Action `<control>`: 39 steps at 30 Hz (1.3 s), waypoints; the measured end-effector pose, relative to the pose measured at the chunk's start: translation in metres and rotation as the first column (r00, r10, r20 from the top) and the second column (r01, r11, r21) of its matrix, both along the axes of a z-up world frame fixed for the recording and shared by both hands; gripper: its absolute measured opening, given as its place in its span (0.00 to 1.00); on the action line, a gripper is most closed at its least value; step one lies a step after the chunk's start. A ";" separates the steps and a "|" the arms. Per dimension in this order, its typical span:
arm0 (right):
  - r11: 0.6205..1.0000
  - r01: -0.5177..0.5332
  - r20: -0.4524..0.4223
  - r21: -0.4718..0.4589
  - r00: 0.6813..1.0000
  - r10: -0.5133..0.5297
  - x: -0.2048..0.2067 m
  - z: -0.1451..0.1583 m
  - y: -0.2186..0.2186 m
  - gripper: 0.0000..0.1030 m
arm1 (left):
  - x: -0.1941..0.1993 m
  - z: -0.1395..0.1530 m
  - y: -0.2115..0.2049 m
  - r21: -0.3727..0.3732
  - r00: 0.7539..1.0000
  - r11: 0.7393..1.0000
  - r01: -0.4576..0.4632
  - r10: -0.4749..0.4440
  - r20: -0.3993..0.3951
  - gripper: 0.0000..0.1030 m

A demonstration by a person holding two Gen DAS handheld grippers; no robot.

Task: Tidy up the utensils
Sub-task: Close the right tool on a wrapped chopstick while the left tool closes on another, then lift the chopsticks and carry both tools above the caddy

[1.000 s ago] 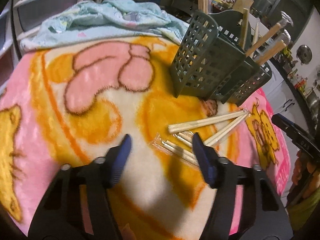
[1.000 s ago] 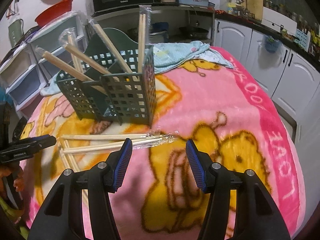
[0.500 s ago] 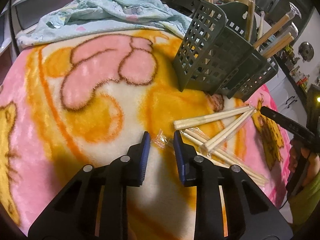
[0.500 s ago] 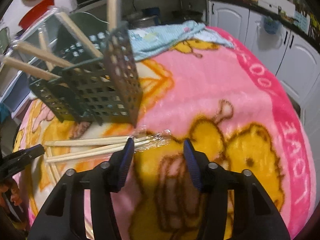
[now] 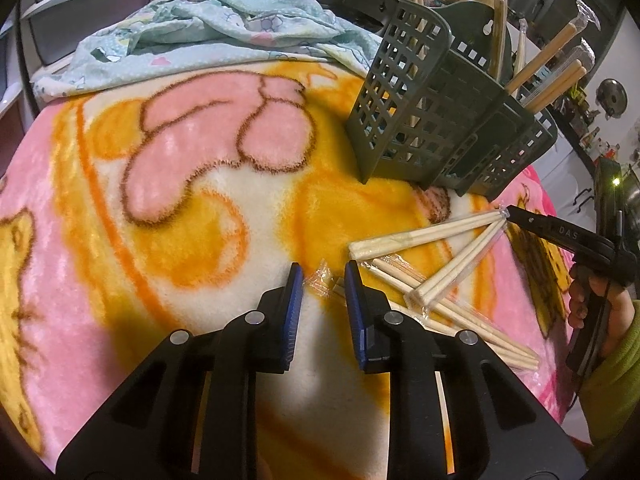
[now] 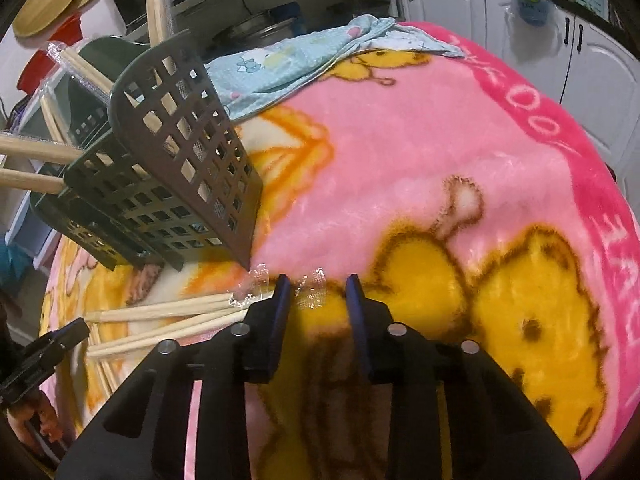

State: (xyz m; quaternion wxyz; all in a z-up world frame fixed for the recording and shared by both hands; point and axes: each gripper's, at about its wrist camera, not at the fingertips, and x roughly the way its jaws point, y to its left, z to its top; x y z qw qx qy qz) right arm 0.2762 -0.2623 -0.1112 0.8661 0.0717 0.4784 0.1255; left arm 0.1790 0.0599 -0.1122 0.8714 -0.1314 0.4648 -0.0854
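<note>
1. Chopsticks (image 5: 424,236) in clear wrappers lie loose on the blanket (image 5: 168,208), just in front of the green caddy (image 5: 436,128); their long axes run from my left gripper (image 5: 320,276) toward my right gripper (image 6: 314,280).
2. Left gripper: narrowly parted, straddling a crinkled wrapper end (image 5: 320,280); grip not confirmed.
3. Right gripper: somewhat wider, wrapper end (image 6: 312,282) between its fingers, not clamped.
4. Judgement: both ends are equally near; closing either should lift a pair.

blocking: green caddy (image 5: 436,120) standing just behind wrapped chopsticks (image 5: 432,256) | crowding: blue cloth (image 5: 208,36) lying at far edge | passing: pink blanket (image 6: 420,152) lying open rightward
</note>
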 end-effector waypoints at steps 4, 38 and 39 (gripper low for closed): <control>1.000 0.002 0.003 -0.006 1.000 -0.002 -0.002 -0.001 -0.001 0.15 | 0.000 0.000 0.000 -0.001 1.000 1.000 0.000 0.000 0.000 0.16; 0.991 -0.126 0.253 -0.044 0.958 0.133 -0.087 0.099 0.020 0.01 | -0.030 0.039 0.020 -0.094 0.996 0.996 -0.003 0.012 0.093 0.01; 0.990 -0.135 0.265 -0.046 0.954 0.142 -0.089 0.105 0.023 0.01 | -0.030 0.043 0.019 -0.098 0.995 0.995 0.002 0.008 0.102 0.01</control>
